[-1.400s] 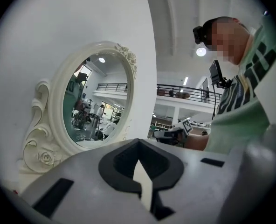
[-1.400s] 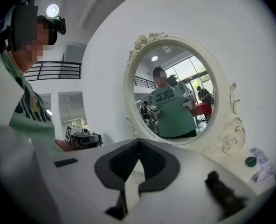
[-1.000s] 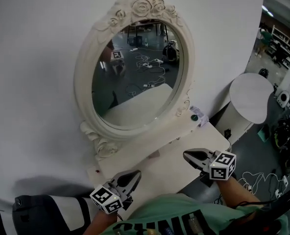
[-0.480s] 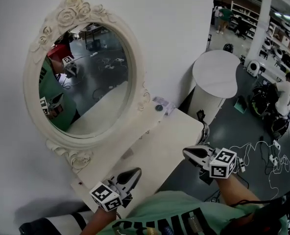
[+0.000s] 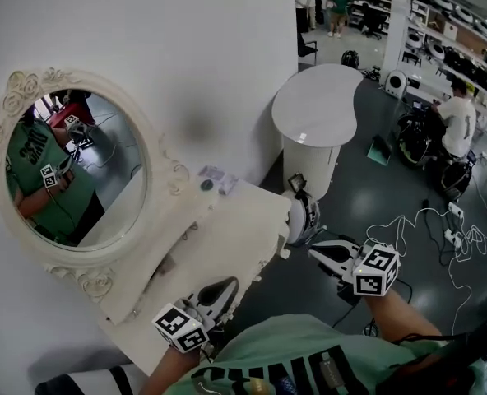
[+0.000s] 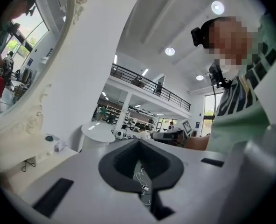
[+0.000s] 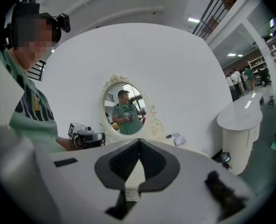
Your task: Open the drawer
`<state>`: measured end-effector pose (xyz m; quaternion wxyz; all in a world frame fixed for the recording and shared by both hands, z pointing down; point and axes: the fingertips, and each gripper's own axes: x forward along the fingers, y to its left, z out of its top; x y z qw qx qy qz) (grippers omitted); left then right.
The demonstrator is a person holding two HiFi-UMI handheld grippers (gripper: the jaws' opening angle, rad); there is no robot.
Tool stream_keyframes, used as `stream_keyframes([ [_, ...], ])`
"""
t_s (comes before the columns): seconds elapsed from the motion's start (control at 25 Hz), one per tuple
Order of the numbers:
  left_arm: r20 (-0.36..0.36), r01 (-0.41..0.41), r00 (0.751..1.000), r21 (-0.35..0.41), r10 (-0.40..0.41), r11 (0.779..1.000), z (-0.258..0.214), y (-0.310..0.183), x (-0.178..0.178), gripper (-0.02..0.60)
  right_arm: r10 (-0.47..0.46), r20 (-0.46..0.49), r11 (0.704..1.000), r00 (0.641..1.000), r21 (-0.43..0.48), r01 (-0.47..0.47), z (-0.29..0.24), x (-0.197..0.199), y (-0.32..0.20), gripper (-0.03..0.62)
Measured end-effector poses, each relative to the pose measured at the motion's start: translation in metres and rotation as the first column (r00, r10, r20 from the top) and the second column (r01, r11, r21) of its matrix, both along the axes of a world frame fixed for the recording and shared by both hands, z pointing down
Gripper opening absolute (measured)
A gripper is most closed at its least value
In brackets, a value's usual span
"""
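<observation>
Both grippers hang before the person's green shirt (image 5: 293, 348), each pair of jaws pressed together on nothing. The left gripper (image 5: 225, 286) is at the near edge of the white dressing table (image 5: 235, 229). The right gripper (image 5: 317, 255) is off the table's corner, above grey floor. The drawer belongs to that table, toward ten o'clock of the left gripper (its front I can't pick out from here). The oval mirror (image 5: 71, 167) stands at nine o'clock, a round pedestal table (image 5: 317, 105) at twelve and loose cables (image 5: 441, 229) at three. A small dark disc (image 5: 206, 185) lies at the tabletop's far end.
</observation>
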<state>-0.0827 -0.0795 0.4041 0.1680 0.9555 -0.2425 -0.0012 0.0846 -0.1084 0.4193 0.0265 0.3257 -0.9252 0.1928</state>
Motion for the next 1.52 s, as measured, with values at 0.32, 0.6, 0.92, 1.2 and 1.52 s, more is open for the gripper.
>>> stream_keyframes([
  [0.32,0.032,-0.081,0.996,0.016,0.080,0.997,-0.001,0.009,0.079,0.002,0.080,0.014,0.997,0.997,-0.012,-0.080,0.016,0.078,0.027,0.012],
  [0.6,0.037,-0.157,0.987,0.005,0.157,0.988,0.009,0.016,0.069,0.002,0.143,-0.023,0.990,0.989,0.005,-0.143,0.021,0.065,0.033,0.012],
  [0.92,0.039,-0.182,0.983,0.008,0.182,0.983,0.014,0.002,0.010,0.001,0.140,-0.095,0.988,0.986,-0.055,-0.145,0.052,-0.003,0.023,0.012],
  [1.2,0.042,-0.092,0.995,-0.025,0.093,0.995,0.037,-0.002,-0.024,0.002,0.057,-0.155,0.994,0.986,-0.085,-0.070,0.080,-0.034,-0.001,0.012],
  [1.52,0.057,-0.010,0.998,-0.079,0.015,0.997,0.060,-0.005,-0.040,0.001,-0.035,-0.160,0.990,0.986,-0.137,0.013,0.116,-0.059,-0.025,0.012],
])
